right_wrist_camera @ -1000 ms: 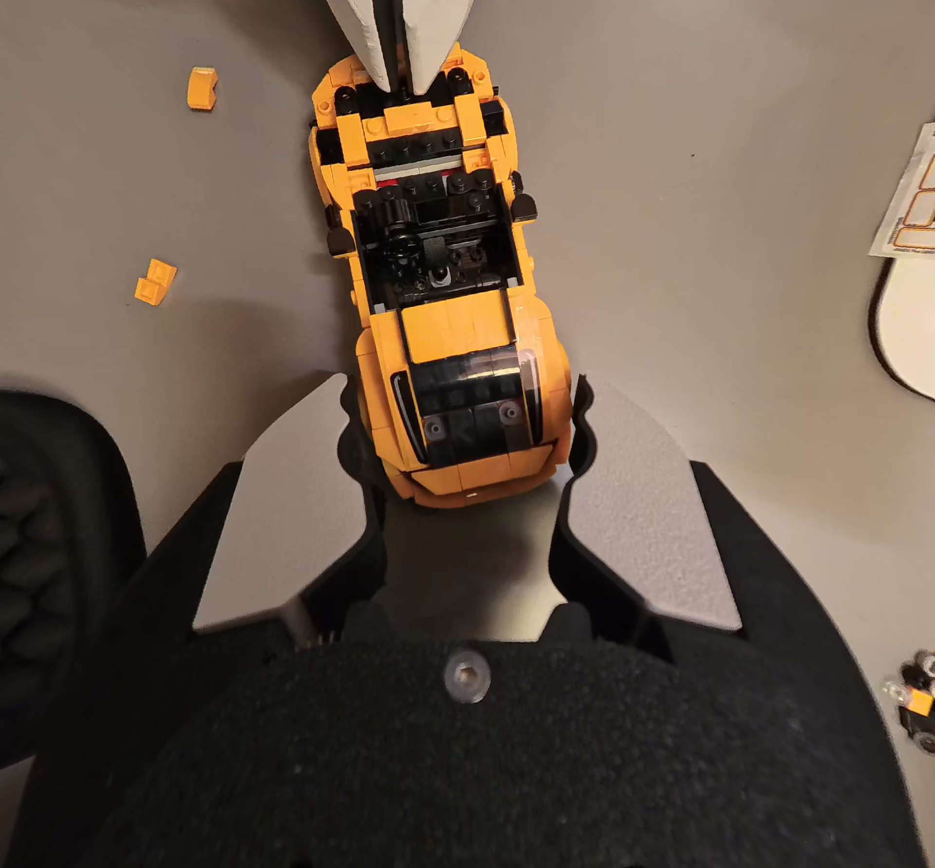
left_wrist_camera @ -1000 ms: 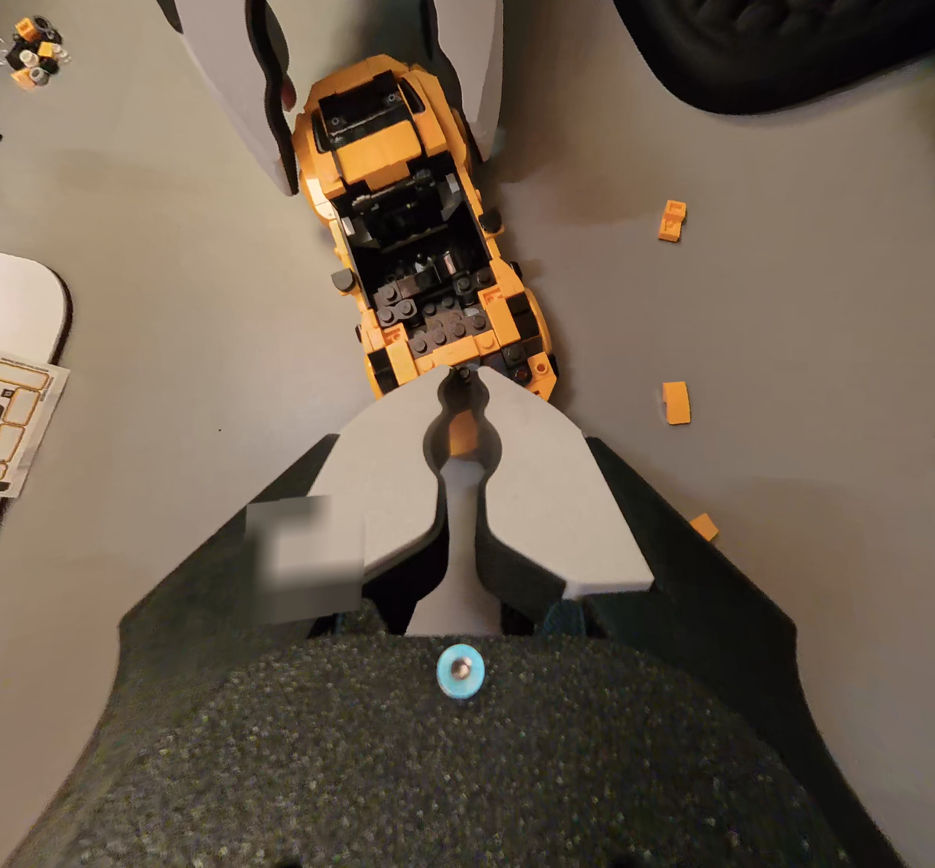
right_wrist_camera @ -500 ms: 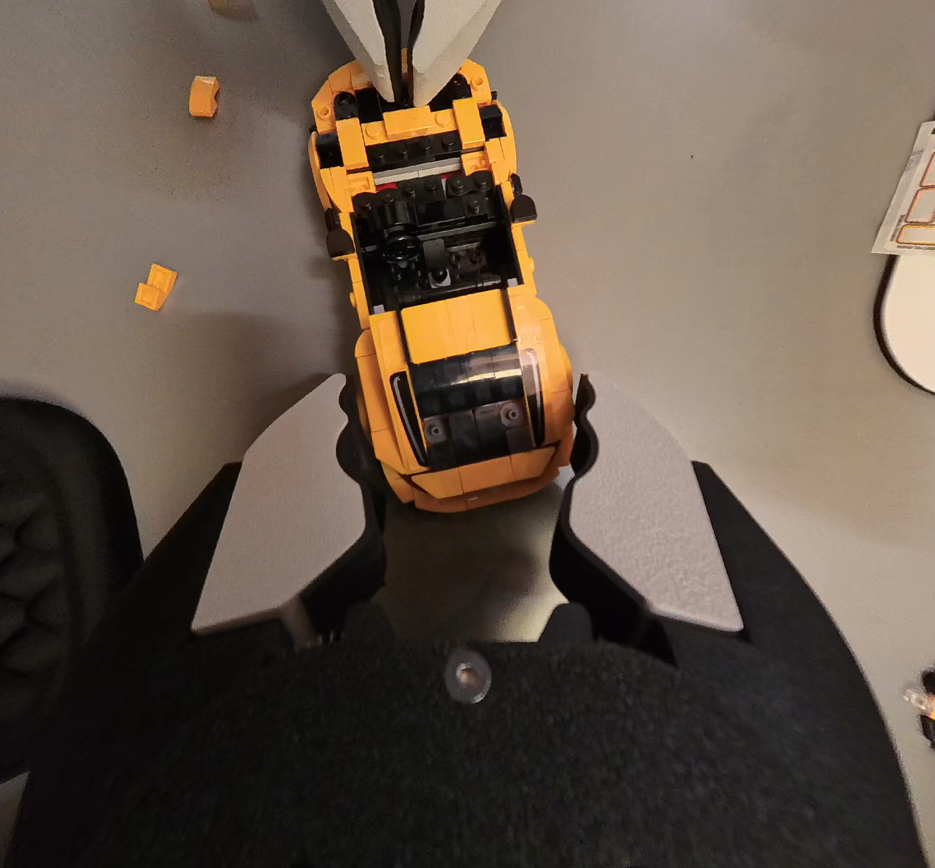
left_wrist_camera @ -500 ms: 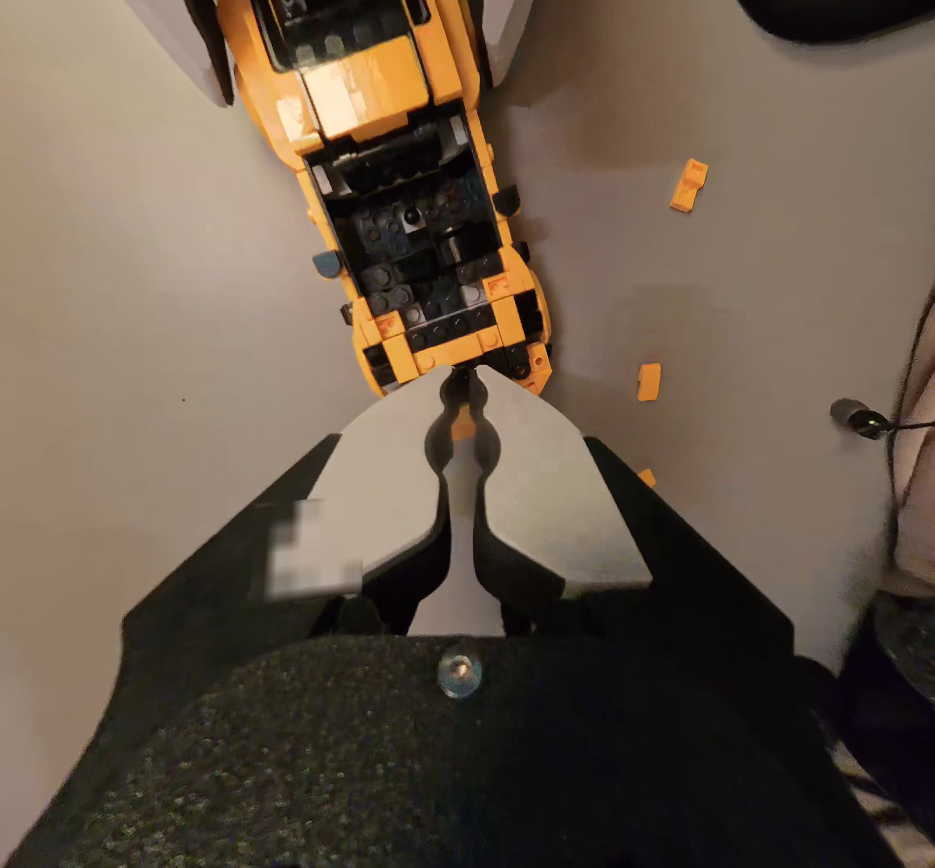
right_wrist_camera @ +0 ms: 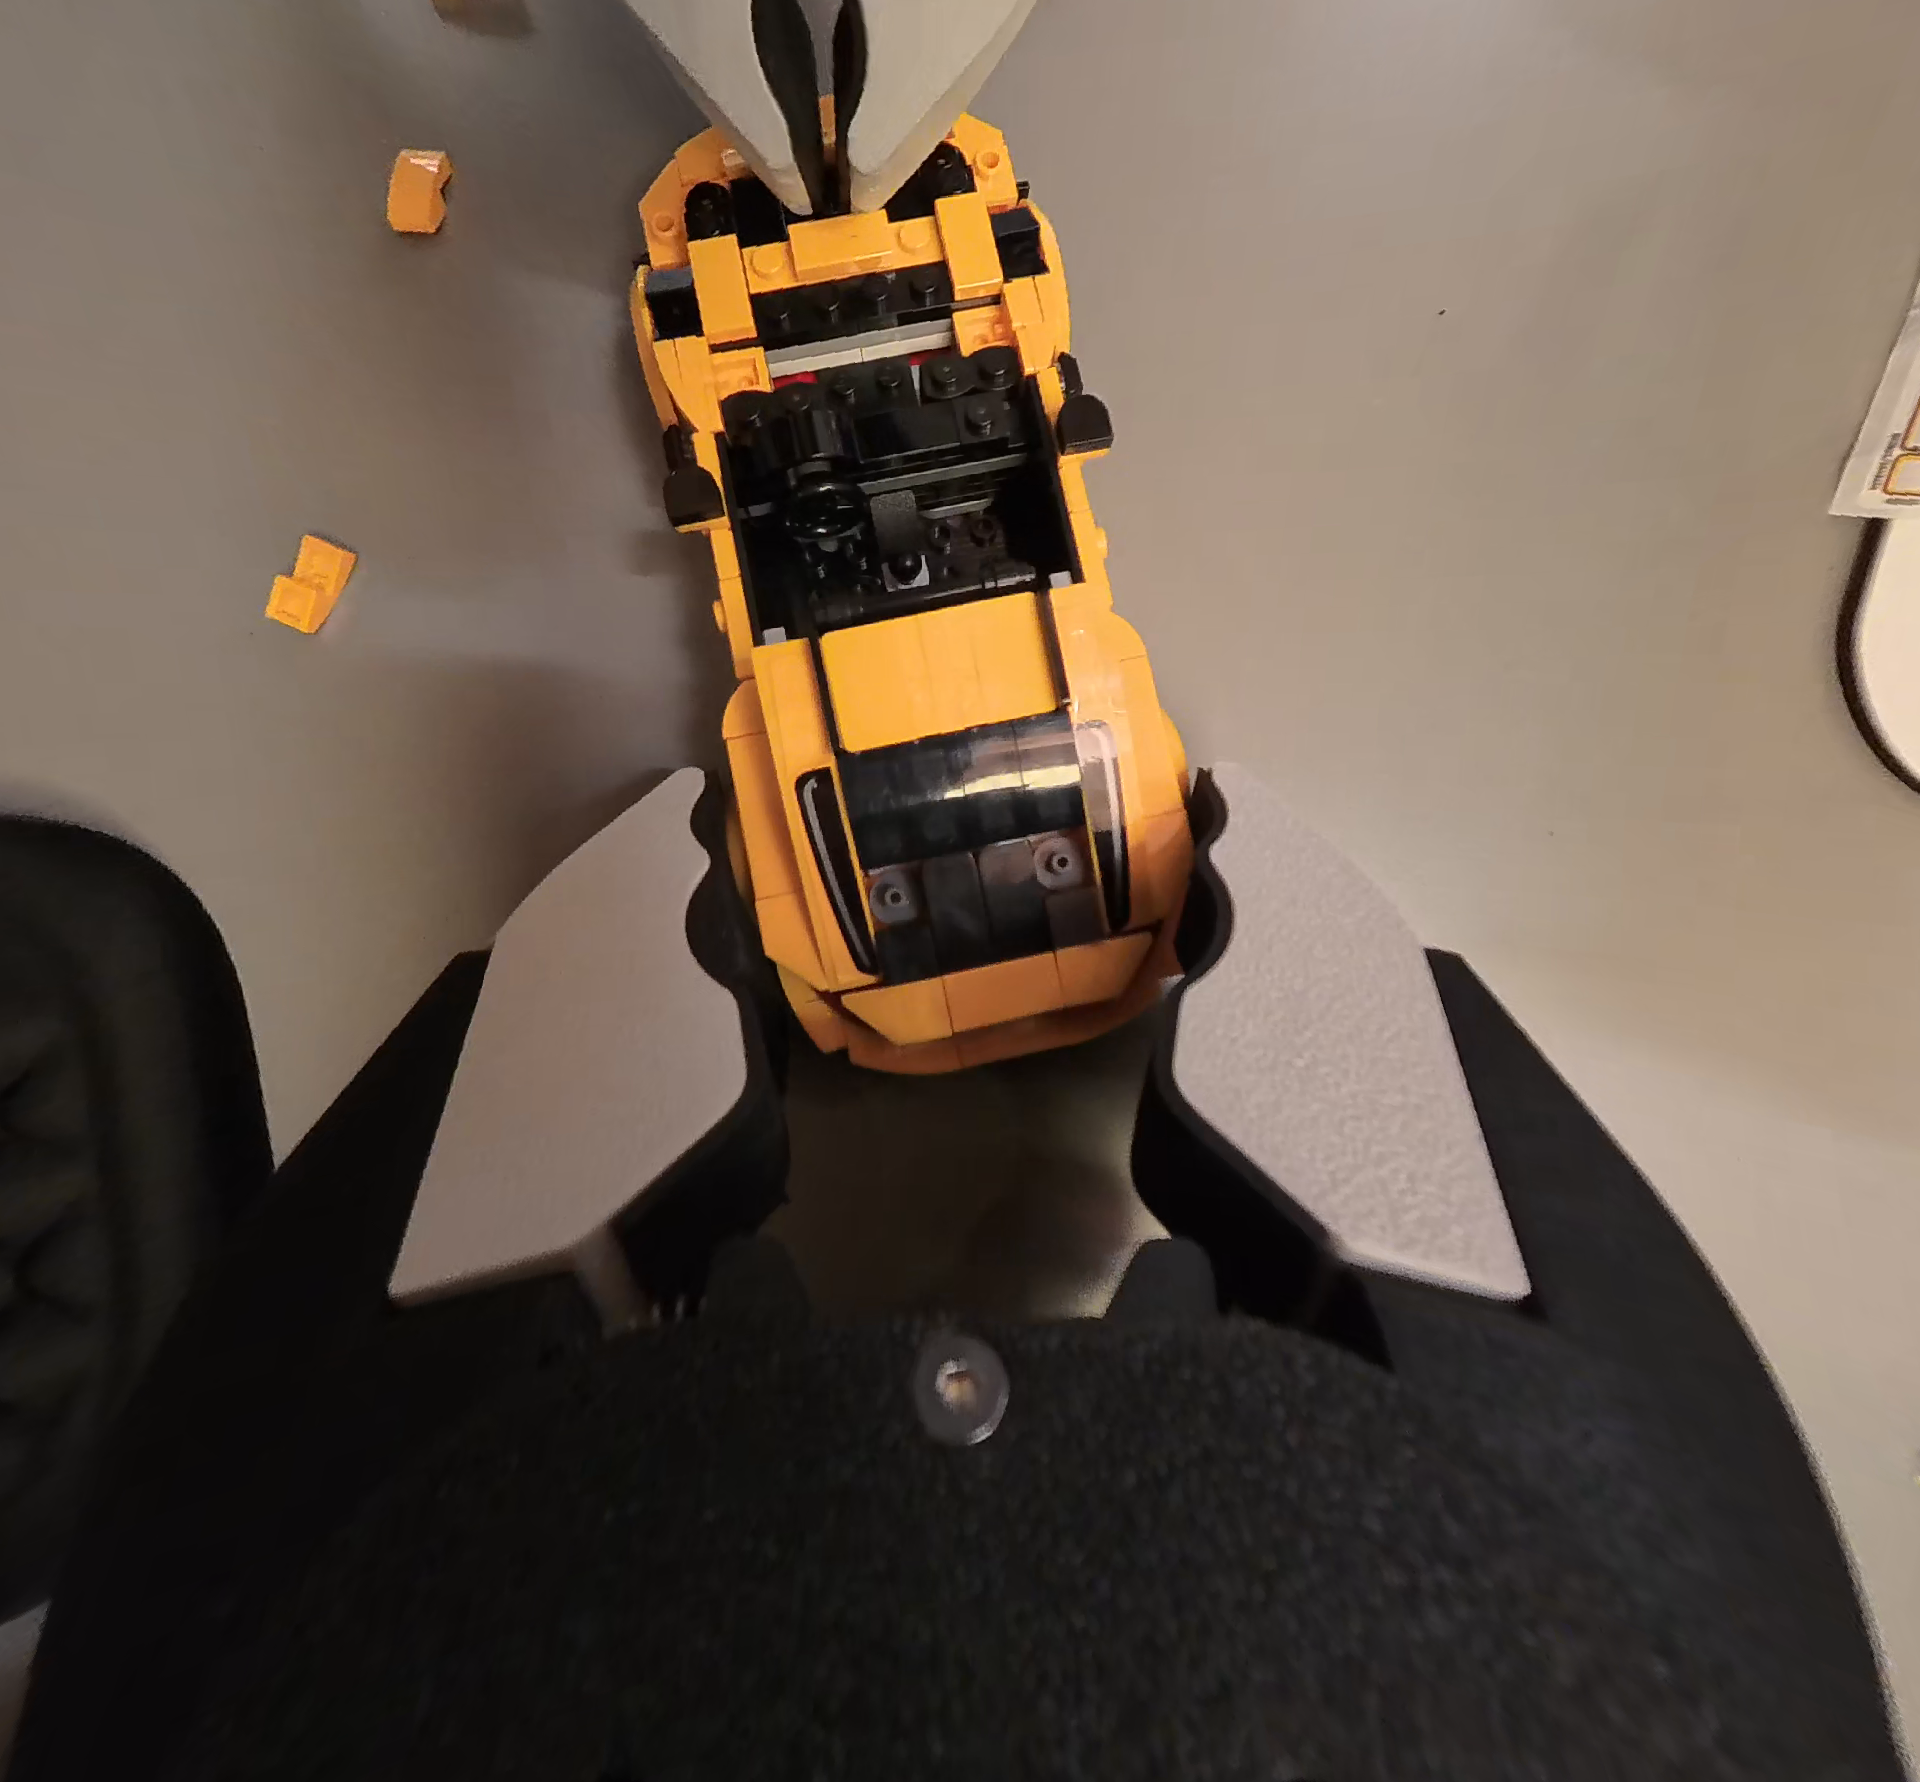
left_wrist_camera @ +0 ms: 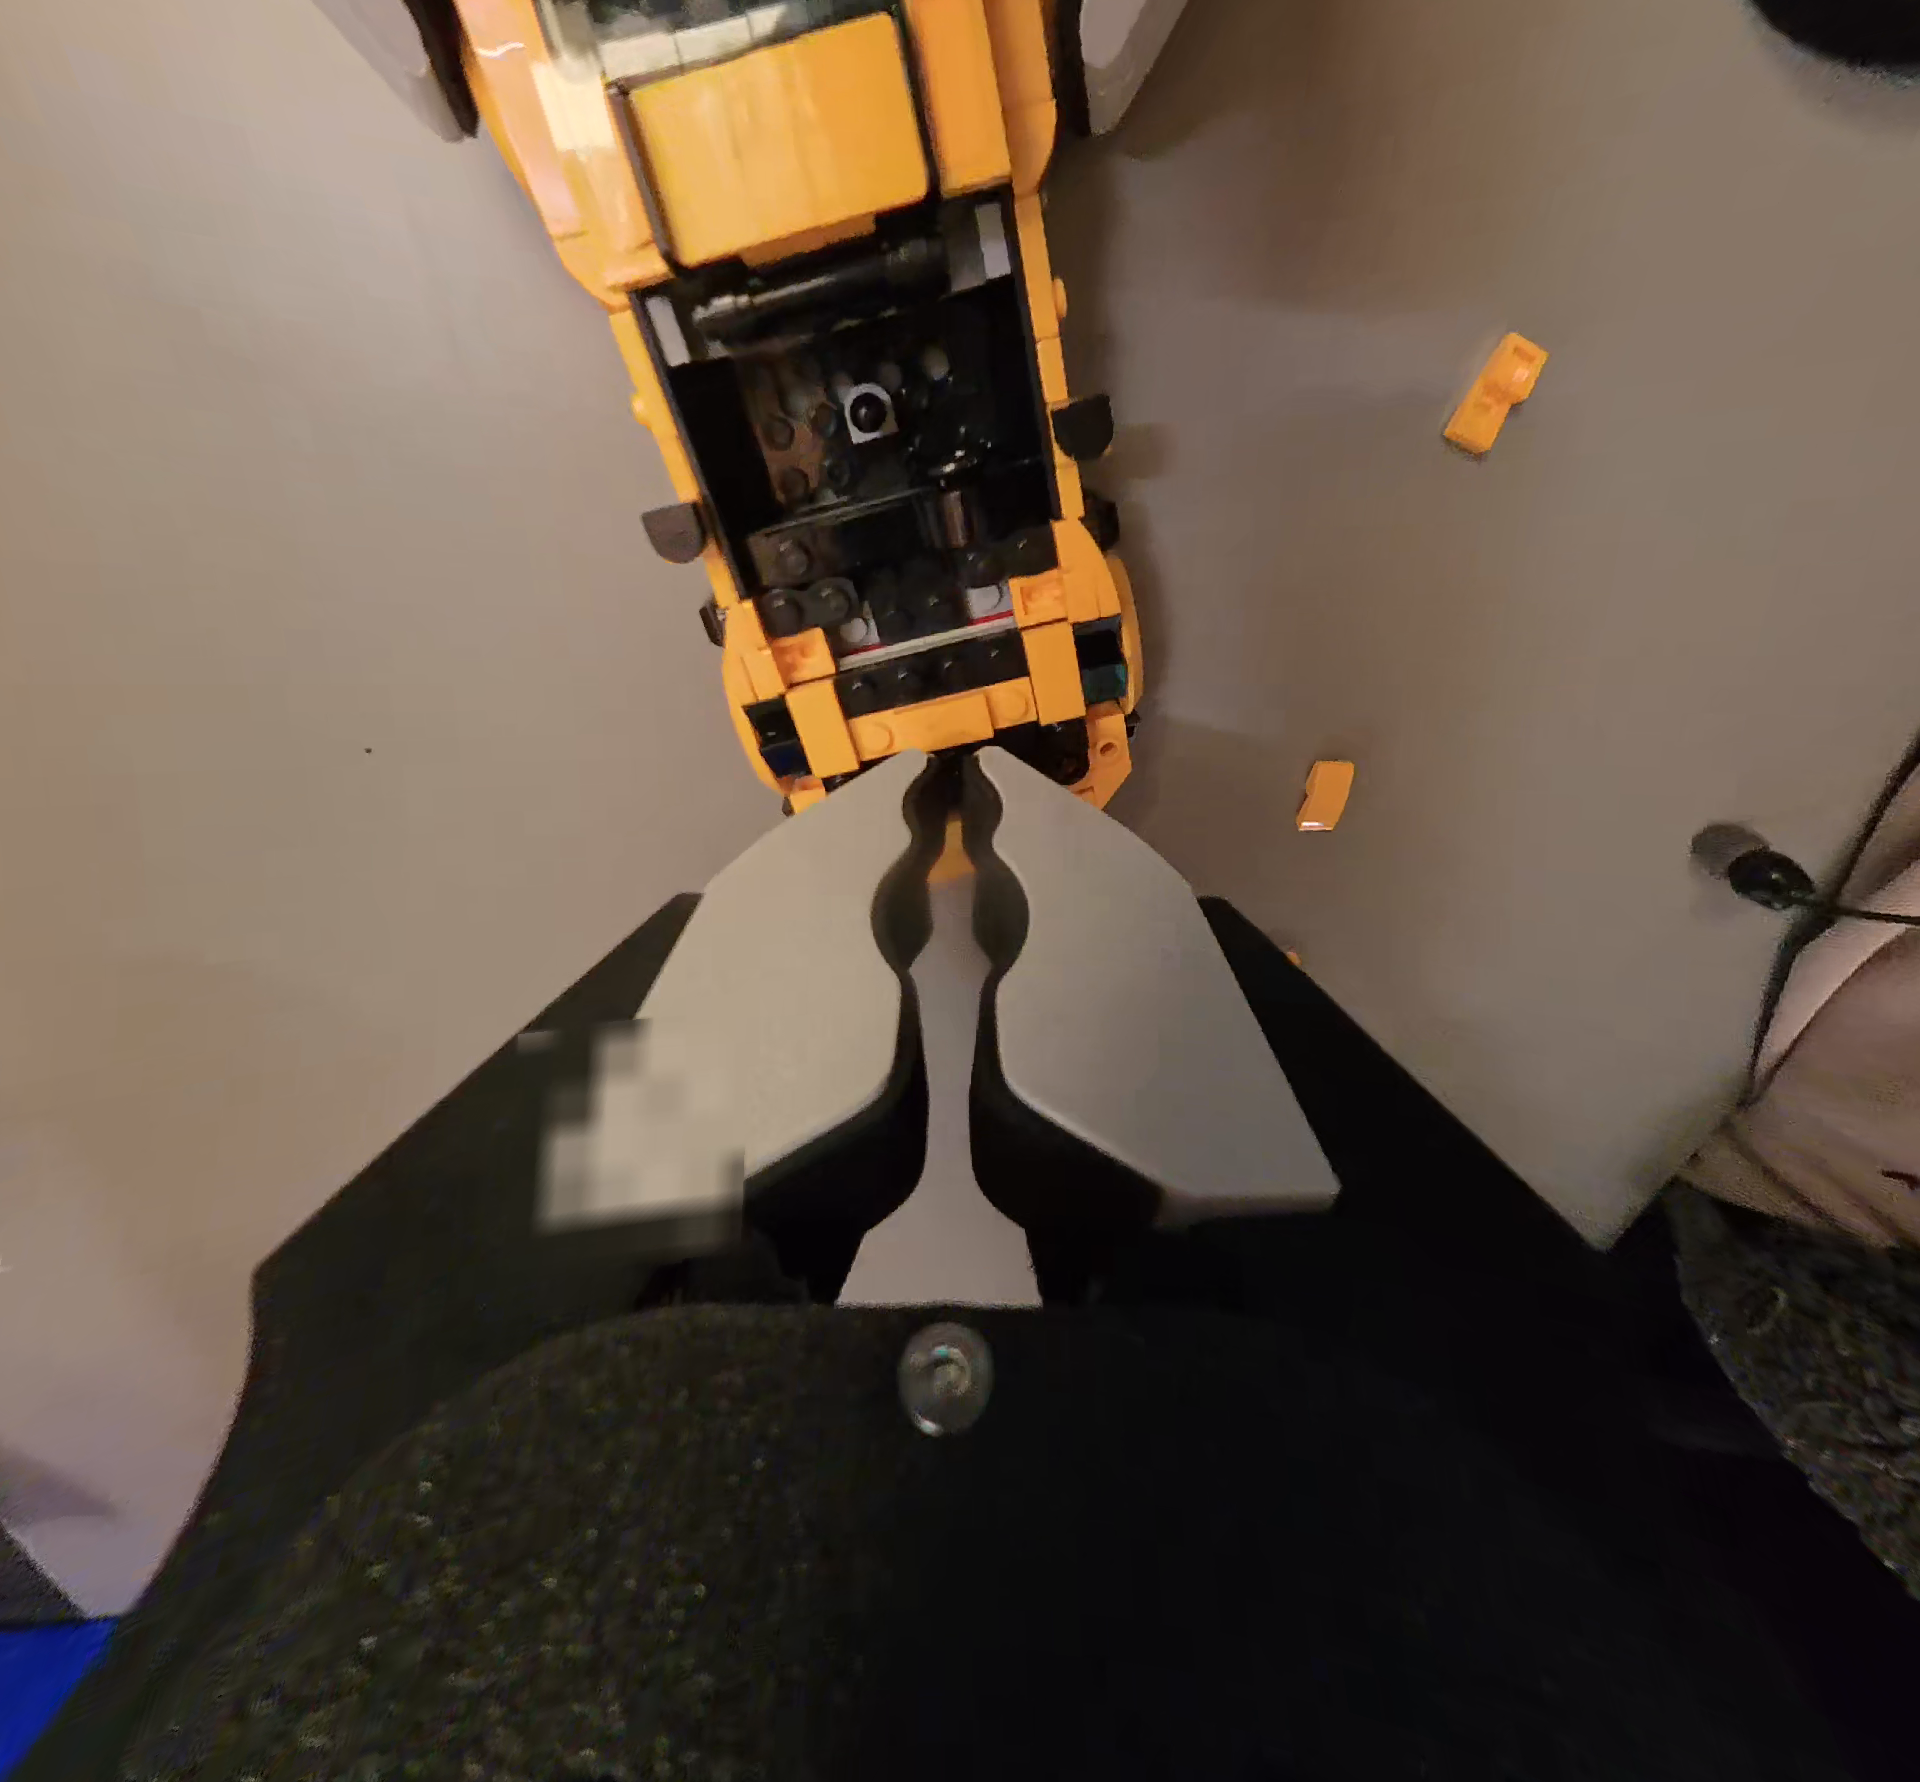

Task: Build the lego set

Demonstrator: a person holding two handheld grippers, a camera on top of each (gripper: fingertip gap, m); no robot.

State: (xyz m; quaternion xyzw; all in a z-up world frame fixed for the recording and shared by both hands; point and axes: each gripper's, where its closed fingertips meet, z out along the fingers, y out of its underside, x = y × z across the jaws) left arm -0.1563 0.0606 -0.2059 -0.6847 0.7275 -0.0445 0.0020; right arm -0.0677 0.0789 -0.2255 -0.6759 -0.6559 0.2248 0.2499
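In the left wrist view the left claw [left_wrist_camera: 948, 776], fingers nearly together and pinching a small orange piece [left_wrist_camera: 948, 862], has pushed in over the last second until its tips touch the tail of the orange lego car [left_wrist_camera: 862, 361] on the grey table [left_wrist_camera: 312, 485]. At the far end, the right claw [right_wrist_camera: 951, 901] stays spread around the nose, bracing it. The piece looks about to seat; three loose orange pieces [right_wrist_camera: 312, 584] remain beside.

Both cameras look steeply down along their own fingers at the desk [left_wrist_camera: 260, 485], close in; they face each other from opposite ends of the toy car [left_wrist_camera: 831, 382], which both views share [right_wrist_camera: 914, 652].
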